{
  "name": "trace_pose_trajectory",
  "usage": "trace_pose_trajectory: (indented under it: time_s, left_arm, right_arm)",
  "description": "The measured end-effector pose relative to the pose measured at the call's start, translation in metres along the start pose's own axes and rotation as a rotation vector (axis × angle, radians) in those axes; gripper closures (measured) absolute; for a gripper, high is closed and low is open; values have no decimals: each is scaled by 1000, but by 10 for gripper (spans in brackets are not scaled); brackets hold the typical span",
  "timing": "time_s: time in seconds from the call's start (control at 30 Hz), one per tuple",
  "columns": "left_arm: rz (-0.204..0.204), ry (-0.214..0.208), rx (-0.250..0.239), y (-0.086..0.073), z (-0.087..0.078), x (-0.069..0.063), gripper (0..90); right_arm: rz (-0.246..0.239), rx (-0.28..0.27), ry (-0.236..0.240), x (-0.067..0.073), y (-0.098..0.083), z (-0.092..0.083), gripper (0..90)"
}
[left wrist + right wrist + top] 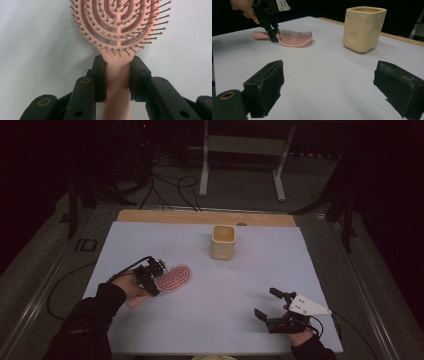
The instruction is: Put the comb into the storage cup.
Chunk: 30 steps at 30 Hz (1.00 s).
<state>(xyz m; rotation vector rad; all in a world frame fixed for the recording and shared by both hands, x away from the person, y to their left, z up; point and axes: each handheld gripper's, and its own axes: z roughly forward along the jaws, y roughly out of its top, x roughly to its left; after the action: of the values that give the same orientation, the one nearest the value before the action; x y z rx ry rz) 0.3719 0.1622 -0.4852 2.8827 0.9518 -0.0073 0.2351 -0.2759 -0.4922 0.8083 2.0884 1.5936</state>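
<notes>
The high view was dim and grainy; around the white desk (pixel 210 310) the room sank into near black, with a dark vignette at the corners. The yellow cup (pixel 222 242) threw only a faint, soft shadow on the desk, suggesting diffuse overhead light. In the left gripper view the pink hairbrush (pixel 117 30) bristles near the cup-facing end were sharp, while its handle blurred at the bottom edge. The right gripper view was evenly lit, without glare.
</notes>
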Motion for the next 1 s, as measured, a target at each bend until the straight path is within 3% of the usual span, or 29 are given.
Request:
trace_pose_trajectory:
  time_s: [0.27,0.57,1.0]
  left_arm:
    - [-7,-2,-46,-3,-5,-4,710]
    - [19,-10,-109,0,-19,-11,710]
    - [22,-29,-215,6,-31,-22,710]
  right_arm:
    - [6,0,0,-1,0,0,91]
    - [3,-3,-2,0,0,0,91]
    - [6,-1,-2,-1,0,0,91]
